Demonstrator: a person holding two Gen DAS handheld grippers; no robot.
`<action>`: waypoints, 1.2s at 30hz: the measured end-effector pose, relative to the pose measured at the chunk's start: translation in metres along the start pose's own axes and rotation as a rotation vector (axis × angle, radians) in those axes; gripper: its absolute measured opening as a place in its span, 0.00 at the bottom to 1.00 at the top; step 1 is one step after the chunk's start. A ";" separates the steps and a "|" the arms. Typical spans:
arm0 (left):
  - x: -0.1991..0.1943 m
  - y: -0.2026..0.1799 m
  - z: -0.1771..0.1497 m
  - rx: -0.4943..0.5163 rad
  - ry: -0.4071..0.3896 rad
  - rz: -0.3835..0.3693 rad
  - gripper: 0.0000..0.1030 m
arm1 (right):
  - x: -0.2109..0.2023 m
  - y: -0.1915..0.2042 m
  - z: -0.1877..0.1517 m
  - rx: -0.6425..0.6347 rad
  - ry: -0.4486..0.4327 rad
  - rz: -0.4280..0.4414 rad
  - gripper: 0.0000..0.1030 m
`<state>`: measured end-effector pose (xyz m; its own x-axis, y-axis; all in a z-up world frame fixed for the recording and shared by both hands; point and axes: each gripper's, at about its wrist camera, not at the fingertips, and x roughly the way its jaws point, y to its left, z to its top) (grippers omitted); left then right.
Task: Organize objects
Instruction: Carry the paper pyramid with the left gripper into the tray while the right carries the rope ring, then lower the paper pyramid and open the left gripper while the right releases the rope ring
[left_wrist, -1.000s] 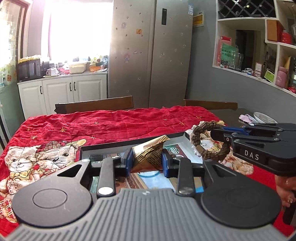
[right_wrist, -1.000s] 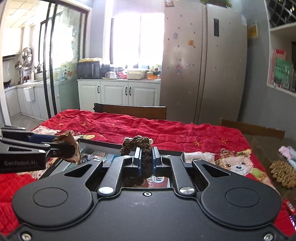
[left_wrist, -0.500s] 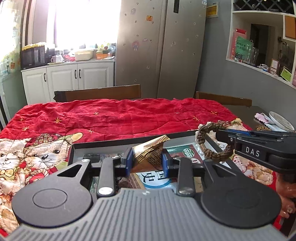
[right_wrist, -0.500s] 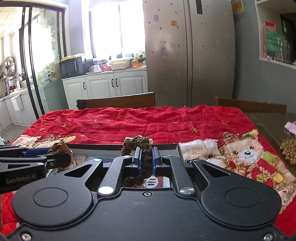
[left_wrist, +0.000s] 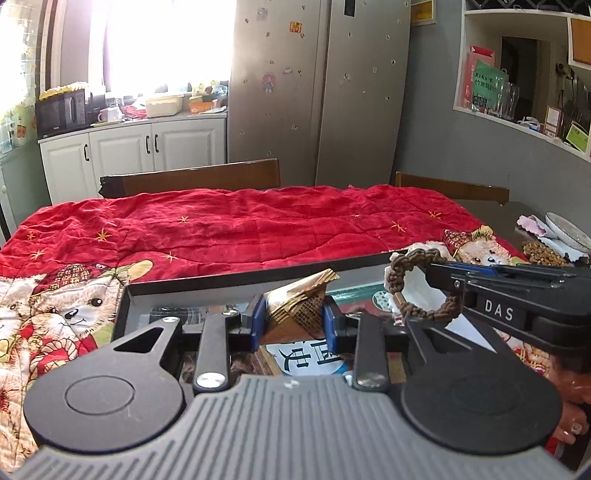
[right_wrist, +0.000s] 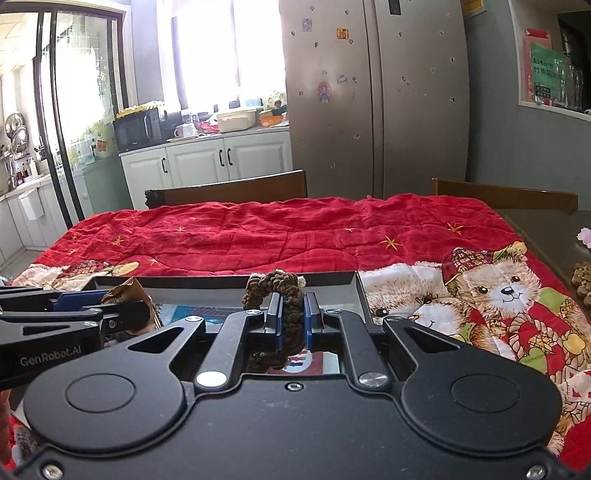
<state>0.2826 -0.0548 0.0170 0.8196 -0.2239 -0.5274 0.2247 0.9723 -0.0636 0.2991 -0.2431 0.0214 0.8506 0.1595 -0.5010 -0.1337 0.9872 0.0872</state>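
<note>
Red quilt beneath crumpled gold wrapper, braided brown ring.

Table surface and what rests on it

The table is dark-topped; a red quilted blanket with teddy-bear prints covers most of it, reaching the far edge and leaving the right-hand strip bare; a shallow black-rimmed tray sits on the blanket near the front edge, printed matter inside; on the bare right strip lie a plate, a pale pink cloth and a brown beaded mat.
</note>
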 end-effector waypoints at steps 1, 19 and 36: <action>0.002 0.000 -0.001 -0.002 0.001 0.001 0.35 | 0.002 -0.001 -0.001 0.001 0.004 -0.001 0.11; 0.021 -0.002 -0.013 0.035 0.044 -0.008 0.35 | 0.028 -0.013 -0.018 0.045 0.071 -0.032 0.11; 0.032 -0.004 -0.016 0.056 0.098 -0.016 0.35 | 0.043 -0.017 -0.026 0.034 0.140 -0.062 0.11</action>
<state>0.2992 -0.0644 -0.0135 0.7610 -0.2296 -0.6068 0.2688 0.9628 -0.0272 0.3243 -0.2531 -0.0238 0.7773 0.1002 -0.6212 -0.0639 0.9947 0.0805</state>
